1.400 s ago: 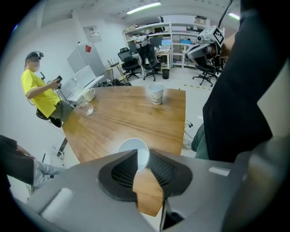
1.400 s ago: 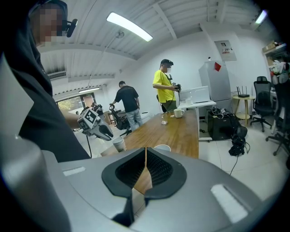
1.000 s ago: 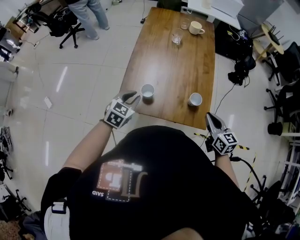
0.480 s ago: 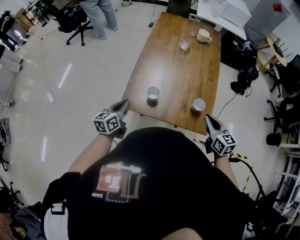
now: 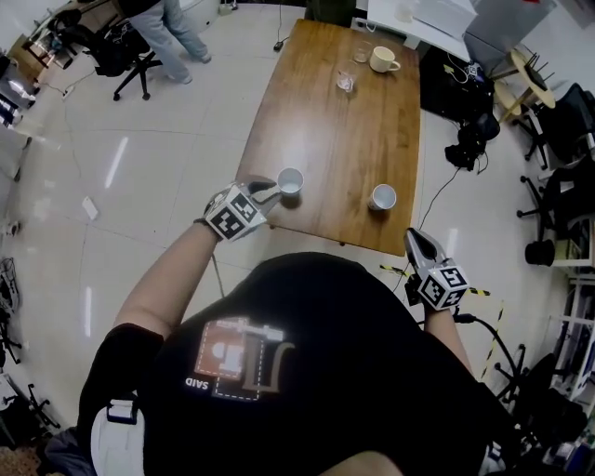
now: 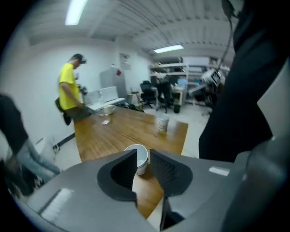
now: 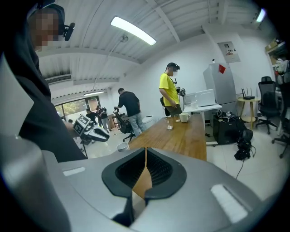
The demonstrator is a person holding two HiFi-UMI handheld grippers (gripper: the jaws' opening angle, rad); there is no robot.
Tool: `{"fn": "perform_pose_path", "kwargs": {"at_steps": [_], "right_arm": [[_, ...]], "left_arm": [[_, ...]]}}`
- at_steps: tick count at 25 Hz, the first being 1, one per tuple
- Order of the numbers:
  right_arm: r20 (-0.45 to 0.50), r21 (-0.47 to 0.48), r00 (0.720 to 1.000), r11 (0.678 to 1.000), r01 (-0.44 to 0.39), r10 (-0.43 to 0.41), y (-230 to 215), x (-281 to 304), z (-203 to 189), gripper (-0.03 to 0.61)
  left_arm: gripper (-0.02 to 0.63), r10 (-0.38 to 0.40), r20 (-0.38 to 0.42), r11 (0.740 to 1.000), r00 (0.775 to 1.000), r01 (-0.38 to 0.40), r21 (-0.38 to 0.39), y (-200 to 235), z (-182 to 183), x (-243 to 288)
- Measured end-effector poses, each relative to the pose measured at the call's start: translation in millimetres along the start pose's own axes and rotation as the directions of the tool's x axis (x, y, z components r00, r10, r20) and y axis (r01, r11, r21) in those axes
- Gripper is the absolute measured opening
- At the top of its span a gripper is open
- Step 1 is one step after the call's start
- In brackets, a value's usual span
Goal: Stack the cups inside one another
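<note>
Two white cups stand near the front edge of the long wooden table [image 5: 335, 130]. My left gripper [image 5: 268, 192] is at the table's front left corner, its tips just short of the left cup [image 5: 291, 180]. In the left gripper view that cup [image 6: 139, 158] shows through the gap just beyond the tips of the left gripper [image 6: 143, 154]; the jaws are opening and do not touch it. The other cup [image 5: 382, 196] [image 6: 162, 122] stands apart to the right. My right gripper [image 5: 416, 236] [image 7: 145, 153] hangs off the table's front right corner, shut and empty.
At the table's far end are a cream mug [image 5: 383, 59] and two small glasses [image 5: 347, 82]. A person [image 5: 167, 28] stands beside an office chair [image 5: 125, 51] at the far left. Bags, cables and chairs [image 5: 479, 139] crowd the floor to the right.
The left gripper drew back off the table's corner half a second ago and has come forward again to the left cup. The right gripper has stayed put.
</note>
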State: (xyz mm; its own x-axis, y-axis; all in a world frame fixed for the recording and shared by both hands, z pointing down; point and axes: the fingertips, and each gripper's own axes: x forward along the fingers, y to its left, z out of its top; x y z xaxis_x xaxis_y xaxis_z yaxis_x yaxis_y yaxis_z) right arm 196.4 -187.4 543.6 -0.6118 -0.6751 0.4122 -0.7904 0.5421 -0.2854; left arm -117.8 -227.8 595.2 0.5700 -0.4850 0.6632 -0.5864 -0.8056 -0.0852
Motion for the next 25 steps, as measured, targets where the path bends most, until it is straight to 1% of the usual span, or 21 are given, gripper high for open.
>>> {"fn": "perform_pose_path", "kwargs": {"at_steps": [1, 2, 3, 4, 6, 8, 9, 10, 12, 13, 16, 19, 21, 25], "right_arm": [[0.002, 0.006, 1.0, 1.0, 0.016, -0.016, -2, -6, -3, 0.025], [0.003, 0.012, 0.999, 0.999, 0.032, -0.033, -4, -11, -6, 0.025], [0.004, 0.02, 0.999, 0.999, 0.048, -0.048, -7, -17, -9, 0.025], [0.004, 0.029, 0.998, 0.998, 0.063, -0.063, -10, -23, -13, 0.025], [0.005, 0.047, 0.996, 0.995, 0.091, -0.092, -16, -35, -20, 0.025], [0.007, 0.066, 0.993, 0.991, 0.119, -0.119, -20, -47, -28, 0.025], [0.009, 0.075, 0.991, 0.989, 0.131, -0.132, -21, -53, -32, 0.025], [0.01, 0.084, 0.99, 0.986, 0.141, -0.142, -23, -58, -36, 0.025], [0.01, 0.099, 0.988, 0.983, 0.154, -0.156, -27, -65, -41, 0.025], [0.01, 0.106, 0.987, 0.982, 0.158, -0.16, -29, -67, -44, 0.025], [0.017, 0.12, 0.985, 0.978, 0.168, -0.171, -35, -72, -50, 0.025], [0.03, 0.131, 0.984, 0.977, 0.17, -0.175, -37, -76, -51, 0.025], [0.037, 0.136, 0.983, 0.976, 0.172, -0.179, -39, -79, -51, 0.025], [0.042, 0.146, 0.982, 0.973, 0.177, -0.185, -46, -84, -55, 0.025]], "left_arm": [[0.07, -0.024, -0.064, 0.992, 0.998, 0.031, 0.124, -5, 0, 11], [0.076, -0.035, -0.122, 0.971, 0.992, 0.062, 0.231, -10, -1, 21], [0.077, -0.04, -0.177, 0.943, 0.983, 0.095, 0.318, -13, -3, 31], [0.078, -0.042, -0.229, 0.914, 0.972, 0.131, 0.385, -17, -7, 41], [0.078, -0.04, -0.327, 0.858, 0.944, 0.201, 0.474, -22, -20, 60], [0.077, -0.023, -0.406, 0.81, 0.914, 0.255, 0.528, -24, -35, 73], [0.077, -0.012, -0.431, 0.794, 0.902, 0.271, 0.545, -25, -40, 77], [0.077, -0.002, -0.446, 0.783, 0.895, 0.278, 0.556, -26, -42, 81], [0.065, 0.016, -0.453, 0.778, 0.891, 0.274, 0.566, -26, -41, 89], [0.045, 0.021, -0.455, 0.78, 0.89, 0.27, 0.564, -25, -40, 93], [0.014, 0.006, -0.466, 0.794, 0.885, 0.279, 0.54, -26, -36, 99], [0.012, -0.024, -0.475, 0.806, 0.88, 0.298, 0.512, -31, -29, 98], [0.012, -0.038, -0.468, 0.815, 0.883, 0.299, 0.497, -34, -21, 98], [0.012, -0.054, -0.436, 0.829, 0.899, 0.283, 0.482, -38, -1, 101]]}}
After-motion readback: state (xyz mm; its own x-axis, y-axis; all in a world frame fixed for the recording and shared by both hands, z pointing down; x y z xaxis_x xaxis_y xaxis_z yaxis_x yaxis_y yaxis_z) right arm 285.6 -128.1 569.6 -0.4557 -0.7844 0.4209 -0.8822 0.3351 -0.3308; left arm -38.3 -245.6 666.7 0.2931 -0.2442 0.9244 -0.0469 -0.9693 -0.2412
